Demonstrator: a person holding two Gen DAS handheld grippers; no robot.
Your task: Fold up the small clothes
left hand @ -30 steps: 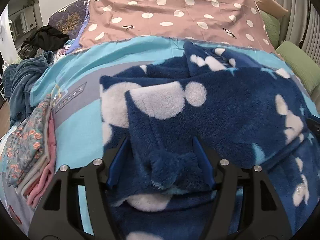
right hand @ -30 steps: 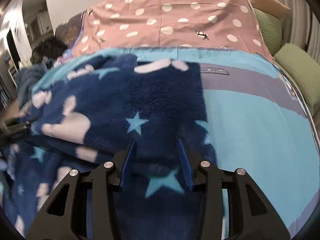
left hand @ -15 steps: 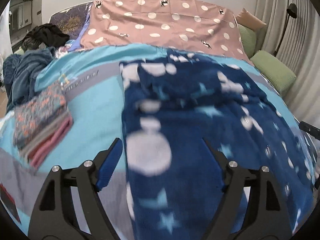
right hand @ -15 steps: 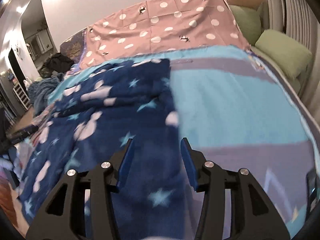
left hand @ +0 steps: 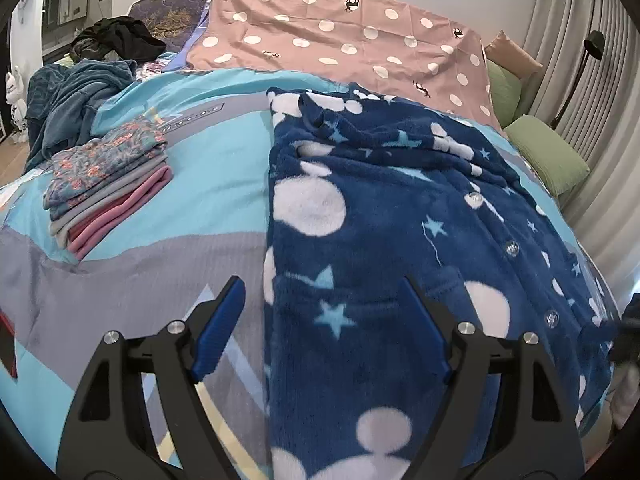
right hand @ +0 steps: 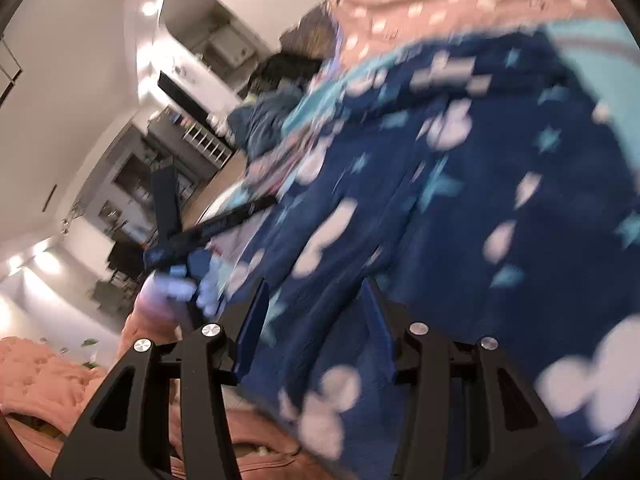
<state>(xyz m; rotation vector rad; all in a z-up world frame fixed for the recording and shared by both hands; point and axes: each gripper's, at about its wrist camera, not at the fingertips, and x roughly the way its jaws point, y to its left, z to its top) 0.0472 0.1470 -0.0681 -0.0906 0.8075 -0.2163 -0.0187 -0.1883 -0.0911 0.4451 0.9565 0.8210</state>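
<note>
The navy star-patterned fleece garment (left hand: 384, 240) runs 6-to-12 o'clock beneath the nearer left gripper (left hand: 320, 328), whose fingers stand wide and empty; the right gripper (right hand: 316, 320) is likewise spread.

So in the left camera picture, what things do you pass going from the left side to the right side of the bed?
Teal blanket pile → folded clothes stack → navy star fleece top → green pillow.
</note>
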